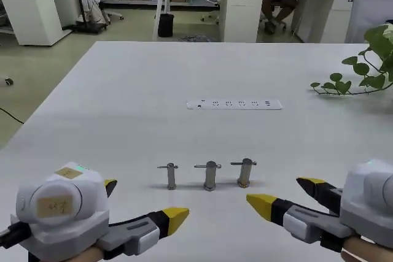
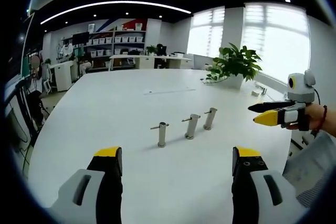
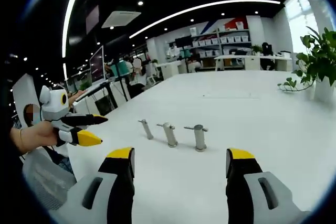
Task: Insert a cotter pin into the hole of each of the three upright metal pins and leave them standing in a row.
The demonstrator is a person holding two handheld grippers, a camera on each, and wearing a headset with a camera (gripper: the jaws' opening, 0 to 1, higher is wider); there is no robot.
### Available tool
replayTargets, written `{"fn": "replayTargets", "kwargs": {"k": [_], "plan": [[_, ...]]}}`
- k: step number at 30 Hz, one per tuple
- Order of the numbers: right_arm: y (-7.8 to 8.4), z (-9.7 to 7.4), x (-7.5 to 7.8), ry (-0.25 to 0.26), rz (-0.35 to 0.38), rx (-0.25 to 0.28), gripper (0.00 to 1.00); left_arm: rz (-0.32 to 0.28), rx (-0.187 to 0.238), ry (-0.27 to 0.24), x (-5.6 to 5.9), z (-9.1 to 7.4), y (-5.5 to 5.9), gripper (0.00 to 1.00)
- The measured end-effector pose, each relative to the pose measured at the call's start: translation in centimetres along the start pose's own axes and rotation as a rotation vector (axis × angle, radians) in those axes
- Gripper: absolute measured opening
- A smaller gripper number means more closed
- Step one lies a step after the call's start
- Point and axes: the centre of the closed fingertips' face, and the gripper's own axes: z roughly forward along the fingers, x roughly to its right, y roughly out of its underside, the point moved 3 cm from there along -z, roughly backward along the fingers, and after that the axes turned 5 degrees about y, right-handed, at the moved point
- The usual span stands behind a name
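Plainly, the left claw (image 1: 144, 199) hangs over the table (image 1: 123, 102), well to the near side of the strip (image 1: 234, 104) and off to its left. Its yellow-tipped jaws are spread wide with nothing between them, and they point rightward.

Three pins stand upright on the table in a row, well to the near side of the strip and roughly parallel to it. Each one's long axis is vertical. The left pin (image 1: 171, 176) stands below the strip's left end. A thin cotter (image 1: 163, 166) crosses it level near the top, with its long axis lying along the row and its longer end sticking out to the left. The middle pin (image 1: 210, 176) stands just beside it, under the strip's left half, and carries a like cross-piece set the same way. The right pin (image 1: 245, 173) stands under the strip's middle and has one too.

The right claw (image 1: 285, 193) hangs on the near side of the strip, past its right end. Its jaws are wide apart, hold nothing and point leftward. A plant (image 1: 368, 65) trails onto the table to the right of the strip.
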Motion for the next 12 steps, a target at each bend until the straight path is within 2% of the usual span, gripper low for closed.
{"fn": "replayTargets", "kwargs": {"k": [7, 12], "plan": [[-0.38, 0.05, -0.15, -0.006, 0.036, 0.023, 0.68, 0.0, 0.007, -0.003, 0.04, -0.11, -0.28, 0.85], [-0.5, 0.01, -0.28, -0.003, 0.004, 0.017, 0.68, 0.003, 0.005, -0.012, -0.05, -0.2, -0.34, 0.85]]}}
